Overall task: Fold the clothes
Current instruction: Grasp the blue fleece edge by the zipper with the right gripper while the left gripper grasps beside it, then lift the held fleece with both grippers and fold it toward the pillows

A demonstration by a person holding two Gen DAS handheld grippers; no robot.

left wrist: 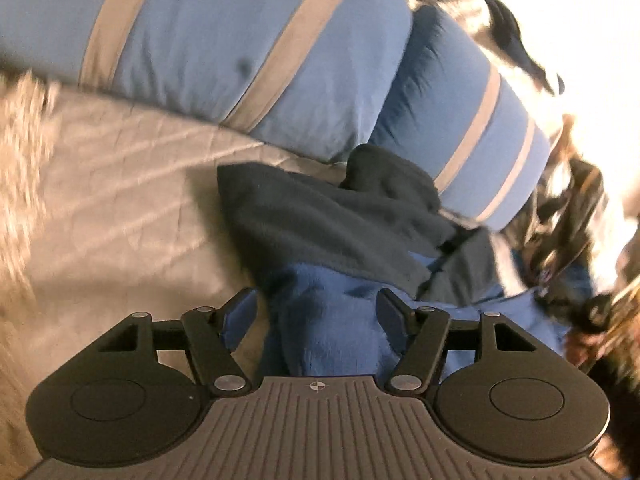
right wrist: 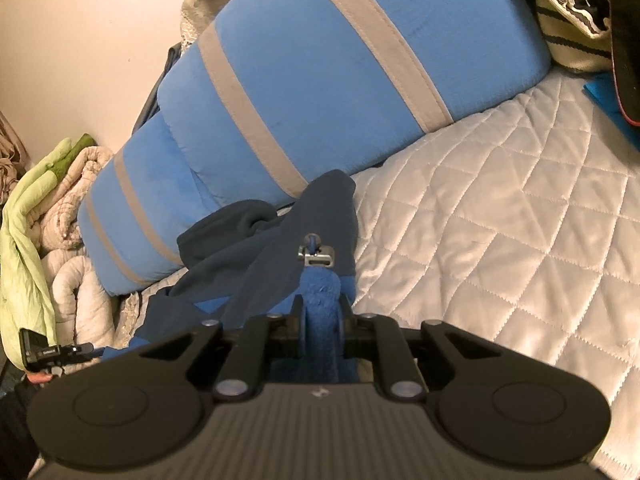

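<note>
Right up close, the right gripper (right wrist: 322, 320) is clamped on a bunched fold of the blue fleece garment (right wrist: 320, 300), the cloth pinched tight between both pads and rising out of the jaws toward a metal zipper pull (right wrist: 315, 256) just beyond the fingertips. Over on the other side, the left gripper (left wrist: 318, 312) has its jaws standing apart, with a hump of the same garment (left wrist: 332, 316) lying between the fingers but neither pad pressing on it. From there the garment spreads away, bright blue near the tools and dark navy further out, crumpled in a heap on the quilted grey bedspread (right wrist: 500, 220). Its far edge reaches the foot of the two blue pillows with grey stripes (right wrist: 320, 80), which lean side by side behind it. Off to the left in the right wrist view, a pile of rolled bedding (right wrist: 68, 216) with a pale green cloth sits beside the wall, and a striped fabric bag (right wrist: 568, 32) rests at the far right corner.
</note>
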